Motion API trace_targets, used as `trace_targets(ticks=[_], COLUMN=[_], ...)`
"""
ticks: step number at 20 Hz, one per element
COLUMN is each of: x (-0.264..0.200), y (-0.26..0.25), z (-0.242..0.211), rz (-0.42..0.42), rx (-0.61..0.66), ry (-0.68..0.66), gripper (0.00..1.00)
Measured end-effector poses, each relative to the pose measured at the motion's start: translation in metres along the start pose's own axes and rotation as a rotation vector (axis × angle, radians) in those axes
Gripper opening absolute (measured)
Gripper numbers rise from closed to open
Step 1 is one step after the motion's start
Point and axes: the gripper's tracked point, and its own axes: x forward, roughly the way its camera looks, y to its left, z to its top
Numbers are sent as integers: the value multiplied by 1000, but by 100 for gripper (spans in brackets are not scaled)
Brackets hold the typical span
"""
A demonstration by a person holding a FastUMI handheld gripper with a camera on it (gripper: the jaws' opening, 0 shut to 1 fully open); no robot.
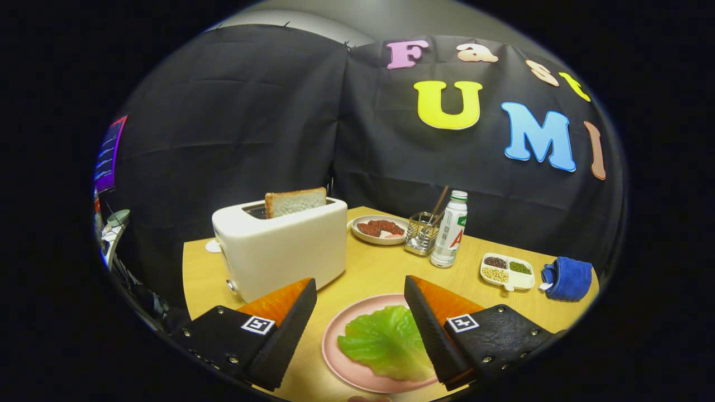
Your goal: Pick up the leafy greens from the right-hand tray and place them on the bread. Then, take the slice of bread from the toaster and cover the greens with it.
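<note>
The gripper point(360, 290) is seen spread wide, its two fingers held well apart with nothing clasped between them. Between the fingers, and partly hidden by the right one, a pink plate point(335, 340) is set on the wooden surface point(380, 268). A single leaf of greens point(385, 340) is laid flat on that plate; whether bread lies under it cannot be told. The leaf is touched by neither finger as far as can be judged, though the right finger is held over its edge.

Just beyond the left finger a white toaster point(285, 245) is placed on the surface, and a slice of bread point(295, 202) is seen standing upright in its slot, about half of it raised above the top.

Farther back, past the plate, a small dish of reddish-brown food point(381, 229) is found near the far edge of the surface. Beside it a clear glass holder with sticks point(423, 231) is set, and just next to that a white bottle with a green cap point(448, 237) is stood upright. Beyond the right finger a divided white tray of beans and grains point(507, 271) is laid, and a rolled blue cloth point(567, 278) is placed just beside it at the edge of the surface.
</note>
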Motion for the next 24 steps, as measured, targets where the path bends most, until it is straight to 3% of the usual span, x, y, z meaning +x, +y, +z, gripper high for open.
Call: trace_targets(ticks=[6,12,24], x=[6,36,98], y=[42,86,113], z=[52,73,83], rz=[-4,-7,-168], rx=[35,72,23], ry=[-130,-194,-273], gripper=[96,96,96])
